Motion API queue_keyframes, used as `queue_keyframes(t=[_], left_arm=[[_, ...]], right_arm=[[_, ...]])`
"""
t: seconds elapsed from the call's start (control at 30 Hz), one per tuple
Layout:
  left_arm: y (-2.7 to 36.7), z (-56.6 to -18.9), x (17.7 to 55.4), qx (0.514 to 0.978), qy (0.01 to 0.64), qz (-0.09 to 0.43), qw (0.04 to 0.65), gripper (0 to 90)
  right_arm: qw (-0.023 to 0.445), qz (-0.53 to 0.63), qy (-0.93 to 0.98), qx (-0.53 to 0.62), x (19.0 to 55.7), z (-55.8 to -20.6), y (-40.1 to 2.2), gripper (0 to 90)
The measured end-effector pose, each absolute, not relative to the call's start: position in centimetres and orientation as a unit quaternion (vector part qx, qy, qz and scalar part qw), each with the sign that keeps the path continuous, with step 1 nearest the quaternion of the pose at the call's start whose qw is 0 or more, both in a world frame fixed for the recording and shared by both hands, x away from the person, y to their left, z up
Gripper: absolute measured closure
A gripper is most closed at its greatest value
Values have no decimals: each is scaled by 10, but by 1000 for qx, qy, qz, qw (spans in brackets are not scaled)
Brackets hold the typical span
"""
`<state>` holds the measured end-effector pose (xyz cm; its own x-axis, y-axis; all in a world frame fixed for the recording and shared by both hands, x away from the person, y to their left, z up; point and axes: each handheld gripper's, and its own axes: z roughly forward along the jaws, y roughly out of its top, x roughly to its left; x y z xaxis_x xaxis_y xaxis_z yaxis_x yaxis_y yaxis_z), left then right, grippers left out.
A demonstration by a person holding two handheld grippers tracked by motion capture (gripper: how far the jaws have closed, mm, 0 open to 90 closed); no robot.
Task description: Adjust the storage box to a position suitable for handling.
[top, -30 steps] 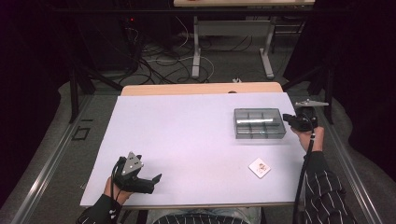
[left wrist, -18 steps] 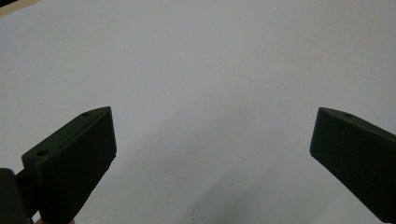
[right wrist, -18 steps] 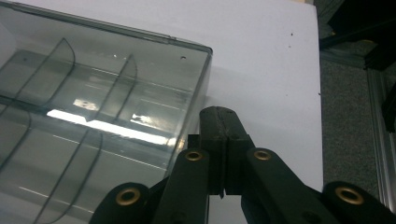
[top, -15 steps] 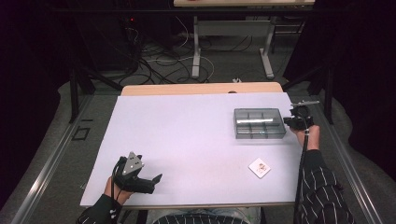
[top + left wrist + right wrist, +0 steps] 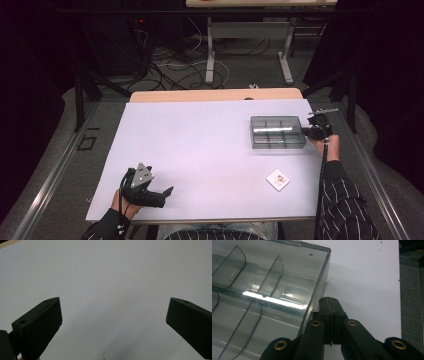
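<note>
Beside clear box (image 5: pixel 262 302): right tongs (image 5: pixel 332 302) clenched | left tongs (image 5: pixel 113 322) released | card (image 5: pixel 277 179) print perhaps unreadable

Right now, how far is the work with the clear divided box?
Early stage. Done: the right tool, jaws shut with nothing between them, has reached the right end wall of the clear divided box; whether it touches it is unclear. In hand: nothing is gripped. The left tool rests open near the table's front edge. Left: the compartments look empty, and the small card lies untouched.
</note>
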<state>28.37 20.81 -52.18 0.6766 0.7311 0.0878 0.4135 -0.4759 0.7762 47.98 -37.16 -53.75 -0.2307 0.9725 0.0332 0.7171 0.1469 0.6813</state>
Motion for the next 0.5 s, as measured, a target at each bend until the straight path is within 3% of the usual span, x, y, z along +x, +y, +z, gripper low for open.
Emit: queue_keyframes(t=[0.5], left_arm=[[208, -521, 284, 833, 344, 211, 379, 1]], right_arm=[[208, 301, 731, 576, 480, -540, -363, 900]])
